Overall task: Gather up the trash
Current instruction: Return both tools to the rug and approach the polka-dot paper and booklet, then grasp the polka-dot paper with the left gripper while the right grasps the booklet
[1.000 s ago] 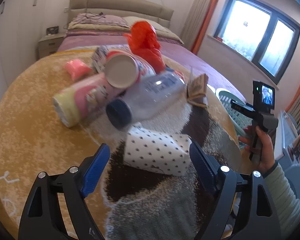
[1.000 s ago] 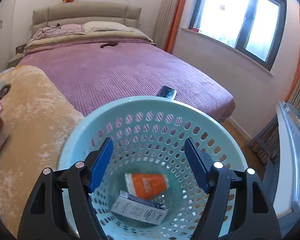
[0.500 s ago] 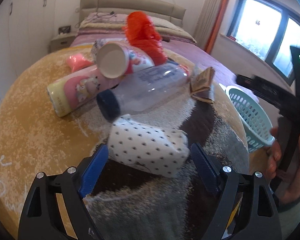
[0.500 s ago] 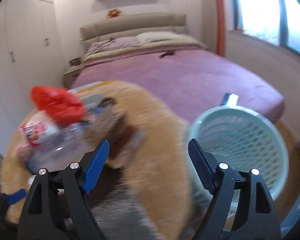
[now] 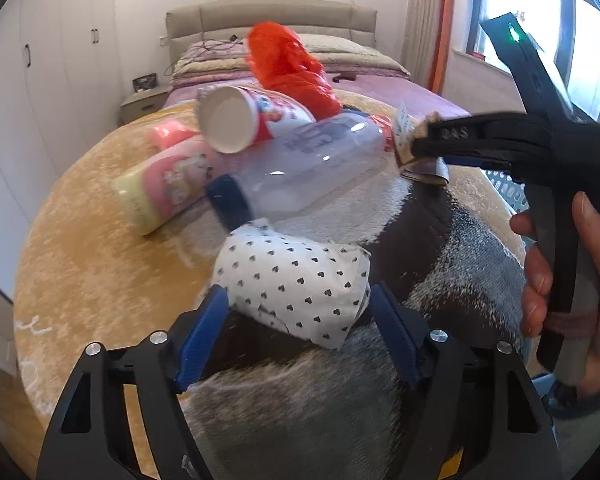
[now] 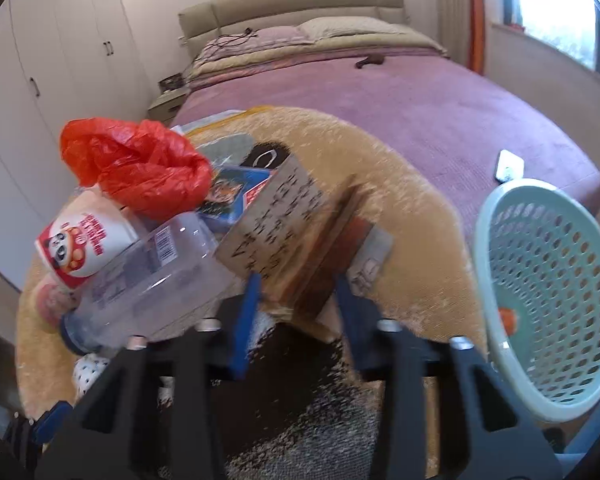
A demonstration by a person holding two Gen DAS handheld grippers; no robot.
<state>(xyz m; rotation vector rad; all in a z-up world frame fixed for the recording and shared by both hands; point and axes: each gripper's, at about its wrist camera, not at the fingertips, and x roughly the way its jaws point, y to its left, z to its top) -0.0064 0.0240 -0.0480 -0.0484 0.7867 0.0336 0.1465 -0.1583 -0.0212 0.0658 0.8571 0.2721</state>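
A white paper bag with black hearts (image 5: 296, 284) lies on the round rug (image 5: 80, 248); my left gripper (image 5: 298, 320) is open with a finger on each side of it. Behind it lie a clear plastic bottle (image 5: 300, 168), a pink bottle (image 5: 168, 184), a paper cup (image 5: 236, 120) and a red plastic bag (image 5: 288, 68). My right gripper (image 6: 298, 300) has its fingers close around a brown cardboard box (image 6: 288, 216); I cannot tell whether they grip it. A pale green basket (image 6: 548, 280) stands to the right with an orange cup (image 6: 506, 318) inside.
A bed with a purple cover (image 6: 420, 92) lies behind the rug. A phone (image 6: 508, 164) rests on its near corner. White wardrobes (image 6: 40, 60) line the left wall. A blue packet (image 6: 236, 192) lies under the red bag.
My right gripper swung left from over the basket to the cardboard box and its fingers narrowed around it. My left gripper moved closer around the heart-patterned bag.
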